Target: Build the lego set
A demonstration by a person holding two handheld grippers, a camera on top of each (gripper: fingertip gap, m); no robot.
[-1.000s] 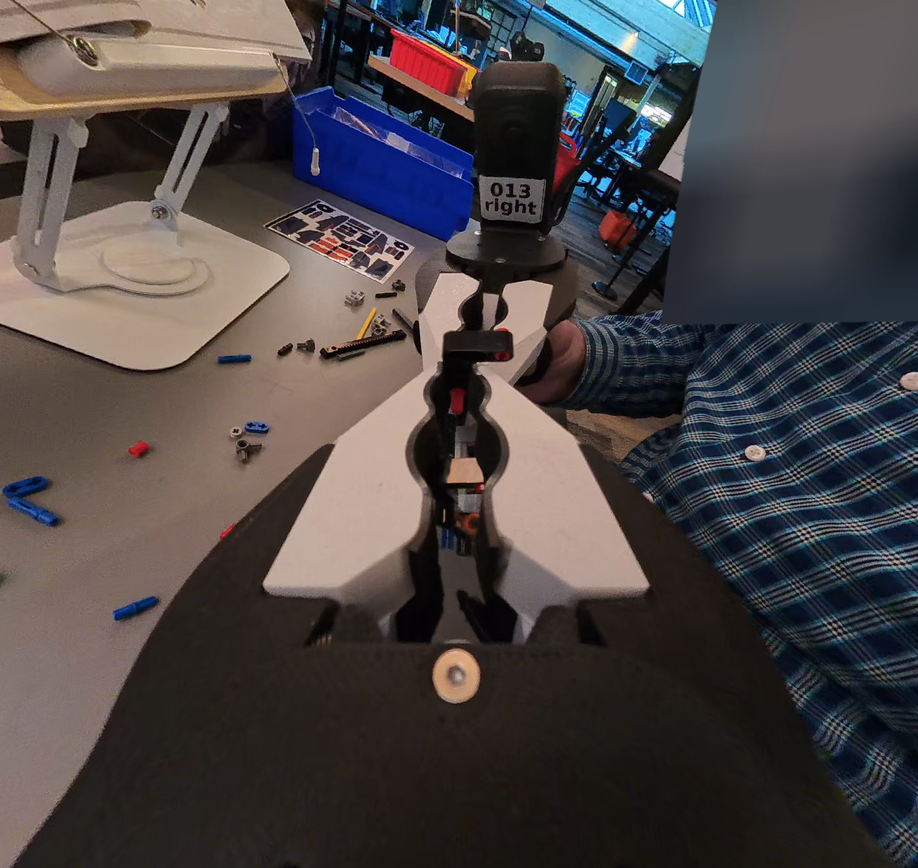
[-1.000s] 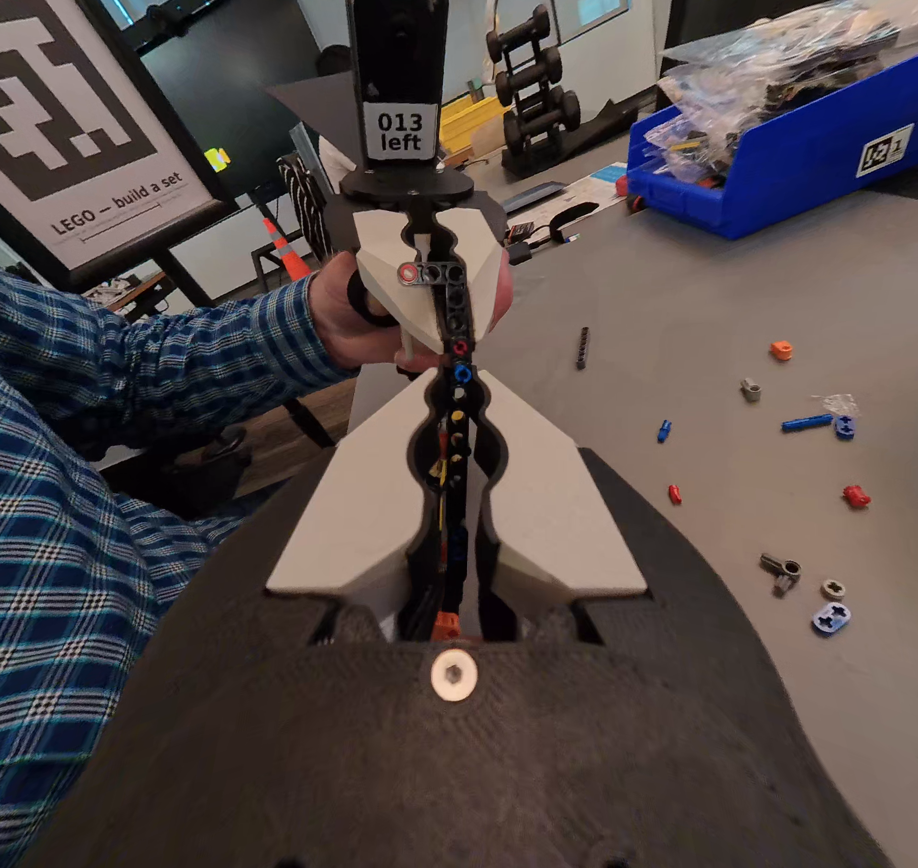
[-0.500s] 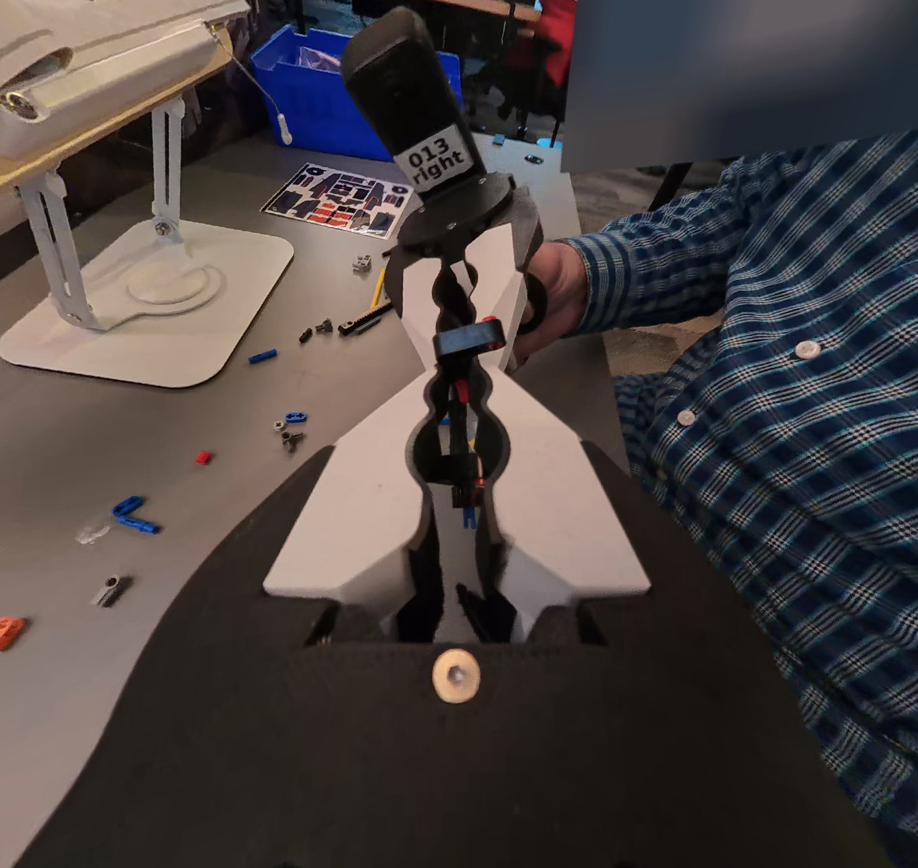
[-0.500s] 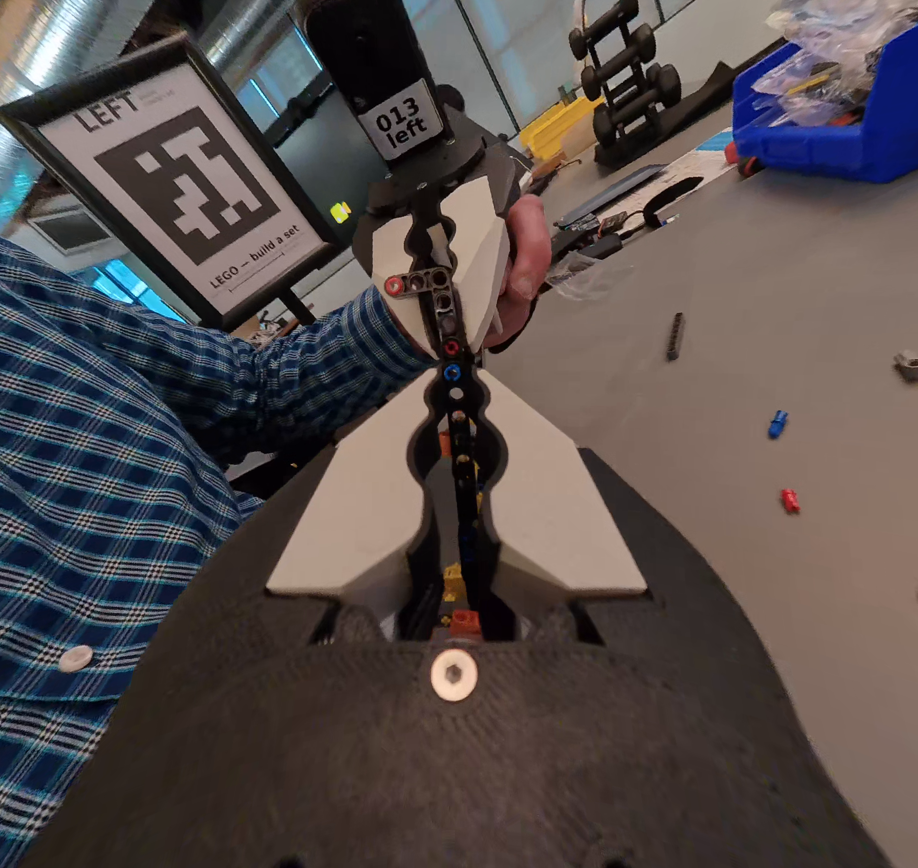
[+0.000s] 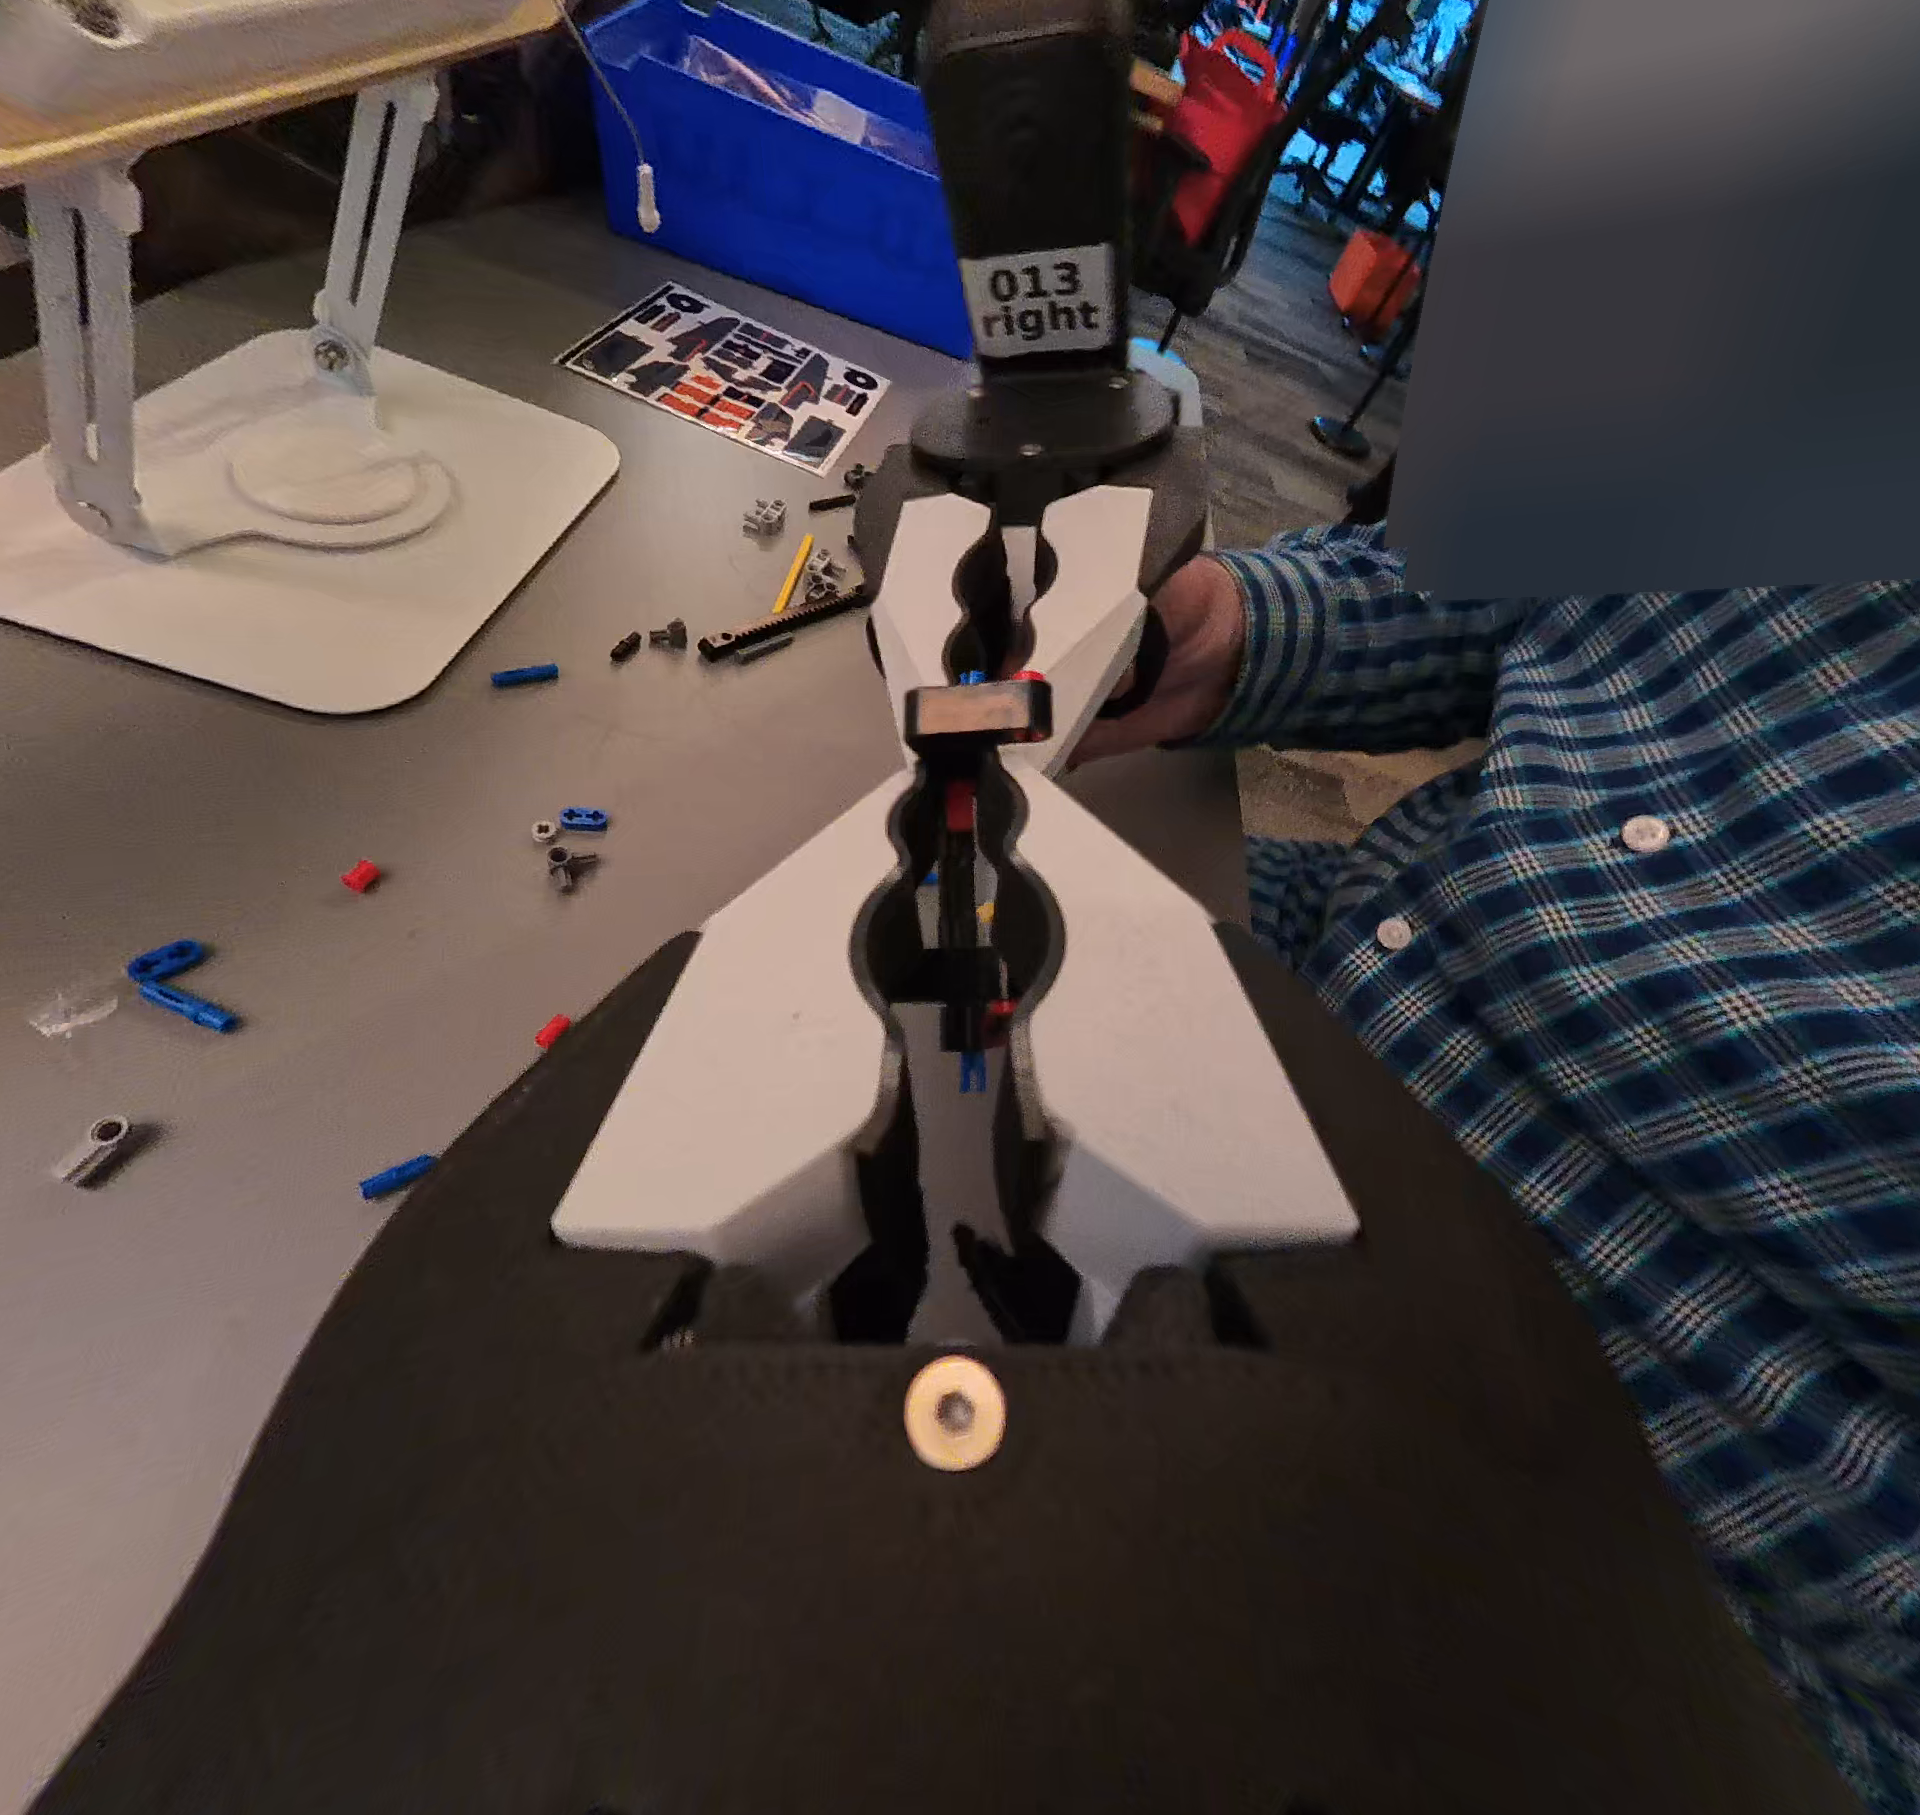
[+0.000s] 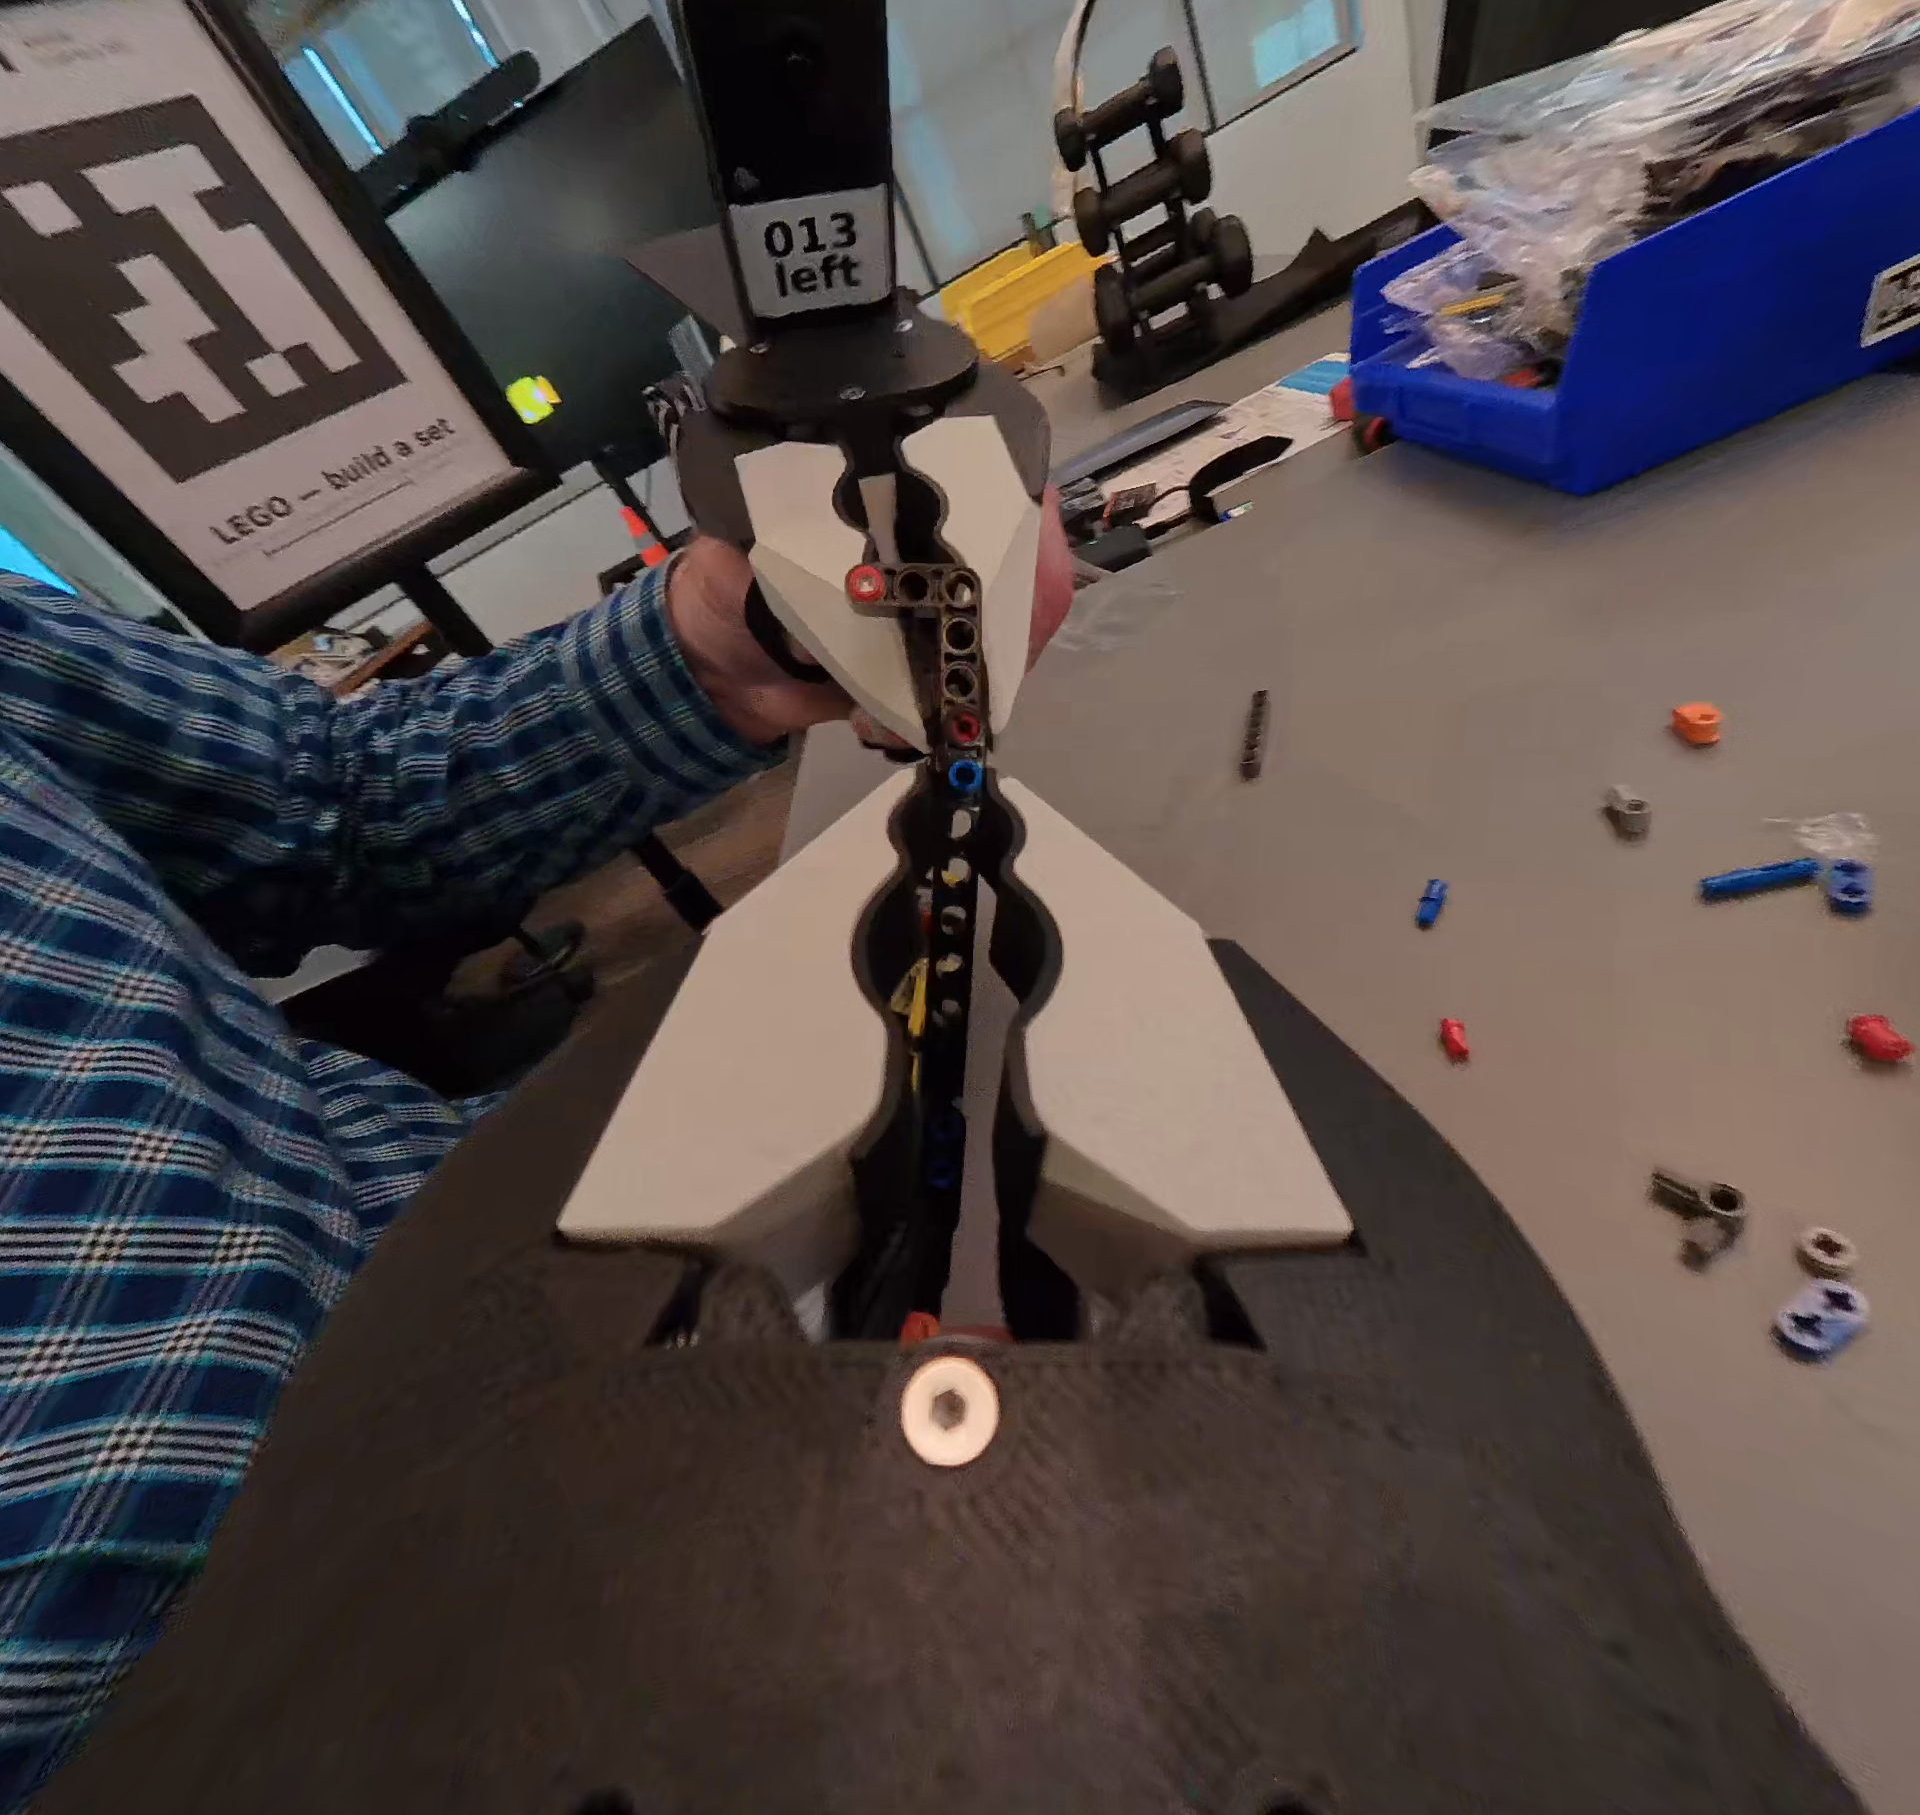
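Note:
A black lego assembly of holed beams with red, blue and yellow pins is held in the air between both grippers, which meet tip to tip. In the right wrist view my right gripper (image 6: pixel 961 789) is shut on its long beam (image 6: pixel 951 934). The L-shaped end (image 6: pixel 956 643) reaches in front of the left gripper (image 6: pixel 925 716). In the left wrist view my left gripper (image 5: pixel 961 778) is shut on the assembly's other part (image 5: pixel 961 944). A short black cross beam (image 5: pixel 977 711) sits before the right gripper (image 5: pixel 992 659).
Loose lego pieces lie on the grey table (image 5: pixel 260 934) on both sides, such as blue pins (image 5: pixel 182 986) and a red piece (image 6: pixel 1875 1038). A blue bin (image 6: pixel 1621 394) of bagged parts, a sticker sheet (image 5: pixel 727 373) and a white booklet stand (image 5: pixel 291 518) stand farther back. A plaid sleeve (image 6: pixel 312 778) holds each gripper. The red piece (image 6: pixel 1875 1038) is about 20 cm from both grippers' fingertips. My left wrist view (image 5: pixel 356 879) looks at it from another angle.
Both grippers tilted together half a second ago and are now back near upright over the table. They stayed tip to tip, shut on the assembly.

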